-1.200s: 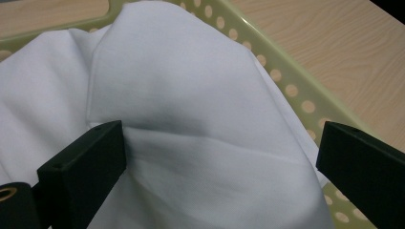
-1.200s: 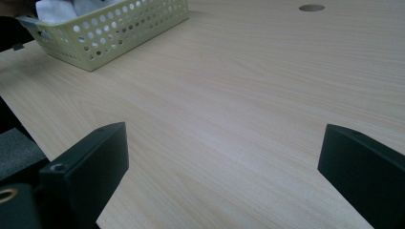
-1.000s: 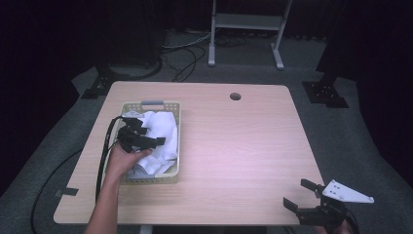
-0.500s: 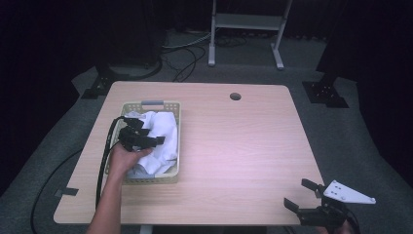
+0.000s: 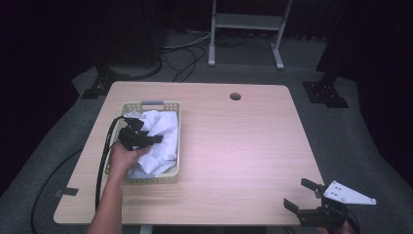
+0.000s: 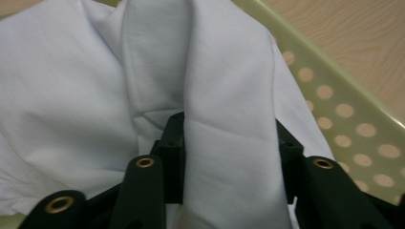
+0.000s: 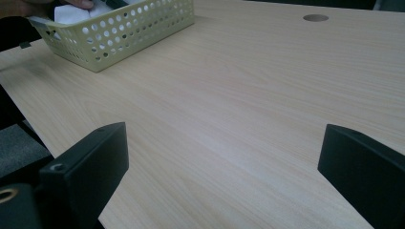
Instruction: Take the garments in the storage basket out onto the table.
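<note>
A pale yellow perforated basket [image 5: 146, 104] stands at the table's left and holds a crumpled white cloth [image 5: 164, 130]. My left gripper [image 5: 146, 139] reaches down into the basket. Its jaws have just been closing, and a raised fold of the cloth [image 6: 229, 86] is pinched between them in the left gripper view, with the basket wall [image 6: 334, 109] to the right. My right gripper [image 5: 298, 193] hovers open over the table's front right corner. Bare wood shows between its jaws in the right gripper view [image 7: 224, 143], and the basket [image 7: 124, 33] lies far off at the upper left.
The wooden table [image 5: 234, 146] has a round cable hole [image 5: 235, 96] near its far edge. A black cable [image 5: 103, 161] trails from the left gripper off the front left. A metal stand [image 5: 243, 29] and dark equipment bases stand on the grey floor behind.
The left gripper's jaws have drawn together on the cloth in the basket. Both hands have stayed where they were.
</note>
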`<state>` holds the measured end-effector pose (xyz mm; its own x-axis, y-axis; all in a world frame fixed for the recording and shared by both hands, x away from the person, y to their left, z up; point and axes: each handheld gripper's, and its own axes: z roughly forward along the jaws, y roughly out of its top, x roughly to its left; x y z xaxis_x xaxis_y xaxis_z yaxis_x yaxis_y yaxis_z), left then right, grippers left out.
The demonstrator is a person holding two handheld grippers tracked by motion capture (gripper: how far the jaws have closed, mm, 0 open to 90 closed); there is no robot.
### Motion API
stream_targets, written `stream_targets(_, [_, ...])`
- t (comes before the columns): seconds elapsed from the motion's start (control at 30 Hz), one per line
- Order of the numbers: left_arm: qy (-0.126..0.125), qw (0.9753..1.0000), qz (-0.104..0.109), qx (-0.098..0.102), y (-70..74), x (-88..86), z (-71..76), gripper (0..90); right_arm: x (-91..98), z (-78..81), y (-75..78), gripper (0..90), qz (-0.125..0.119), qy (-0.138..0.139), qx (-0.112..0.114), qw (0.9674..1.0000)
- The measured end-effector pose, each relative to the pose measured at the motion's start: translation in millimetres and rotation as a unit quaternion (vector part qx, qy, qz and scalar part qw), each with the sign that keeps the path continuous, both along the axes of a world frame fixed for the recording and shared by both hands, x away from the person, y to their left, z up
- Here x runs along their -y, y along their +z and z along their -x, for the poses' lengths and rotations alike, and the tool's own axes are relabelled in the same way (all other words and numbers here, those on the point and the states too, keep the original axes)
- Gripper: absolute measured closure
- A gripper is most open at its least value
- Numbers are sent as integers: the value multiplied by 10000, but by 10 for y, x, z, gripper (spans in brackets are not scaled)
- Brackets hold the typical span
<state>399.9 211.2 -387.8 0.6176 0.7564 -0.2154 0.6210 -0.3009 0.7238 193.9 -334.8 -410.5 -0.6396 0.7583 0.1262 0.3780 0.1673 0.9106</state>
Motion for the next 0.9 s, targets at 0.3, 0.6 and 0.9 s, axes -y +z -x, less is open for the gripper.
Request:
stream_targets(0.3, [-78,9999,152,3,-2,-21,-7,727,6,-1,0,30,6,-21,15,10000])
stream_targets(0.6, [-9,9993,366,2,36,-58,17,731,21,17,17,30,-29,-91,63,9999])
stream_targets(0.9, [-78,9983,569,130,116,-100,92,730,9,25,28,30,-52,-96,84,9999])
